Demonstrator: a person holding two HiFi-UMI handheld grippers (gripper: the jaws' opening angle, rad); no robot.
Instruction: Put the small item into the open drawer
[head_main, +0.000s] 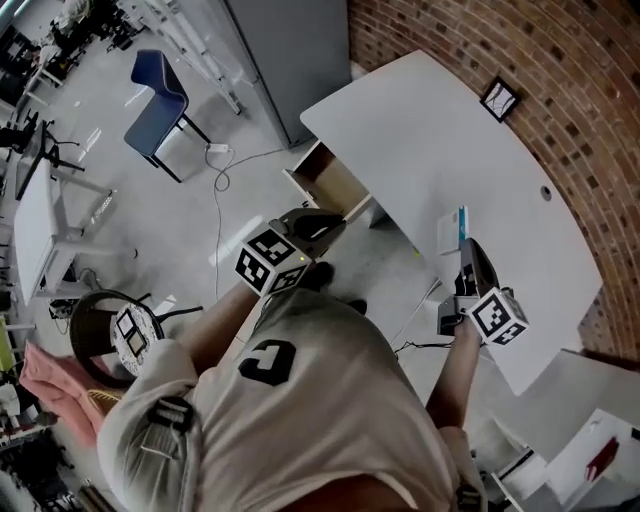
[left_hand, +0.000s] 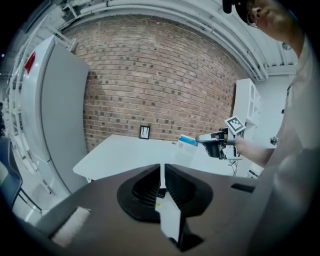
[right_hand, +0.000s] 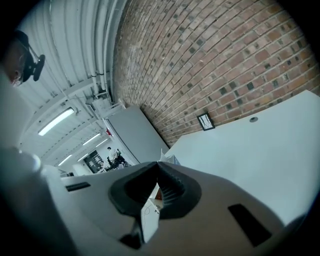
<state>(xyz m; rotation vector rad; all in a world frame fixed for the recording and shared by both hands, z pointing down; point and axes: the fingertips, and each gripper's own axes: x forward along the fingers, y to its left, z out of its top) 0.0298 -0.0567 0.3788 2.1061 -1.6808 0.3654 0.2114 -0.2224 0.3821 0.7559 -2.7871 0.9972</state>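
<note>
Above table (head_main: 430, 130): right gripper (head_main: 466, 248) jaws clamp blue-topped box (head_main: 451, 231); print unreadable.

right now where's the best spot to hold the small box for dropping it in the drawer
Pinch its two broad flat faces at the near end, from the person's side, as the right claw already does. The small box is a thin slab, and this leaves its far end free.

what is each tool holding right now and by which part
The right tool pinches the small white-and-blue box by its near edge; the left tool holds nothing.
</note>
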